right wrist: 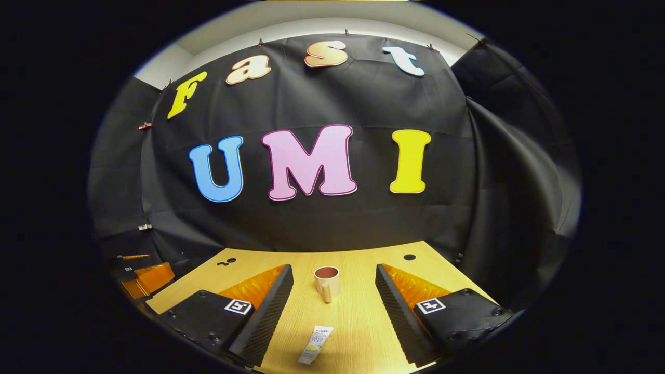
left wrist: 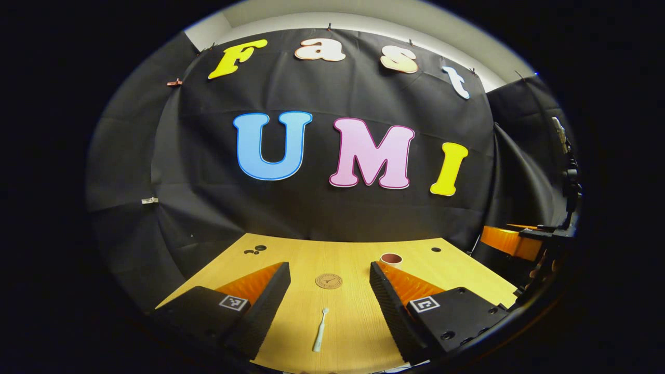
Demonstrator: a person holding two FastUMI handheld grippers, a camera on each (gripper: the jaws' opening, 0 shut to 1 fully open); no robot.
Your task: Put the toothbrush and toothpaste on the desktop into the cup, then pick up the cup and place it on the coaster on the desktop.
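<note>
Desktop (left wrist: 358, 259): one toothbrush (left wrist: 320, 336); one toothpaste (right wrist: 316, 345); one cup (right wrist: 327, 283); one coaster (left wrist: 328, 281)

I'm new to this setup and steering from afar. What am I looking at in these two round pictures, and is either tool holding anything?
Each picture comes from a camera riding on a handheld two-finger tool, looking forward along its fingers. In the left gripper view, the left tool is open above a wooden desk, with a toothbrush lying between its fingers, a round coaster beyond and the cup behind one finger. In the right gripper view, the right tool is also open, facing the toothpaste and the cup. Neither tool holds anything.
</note>
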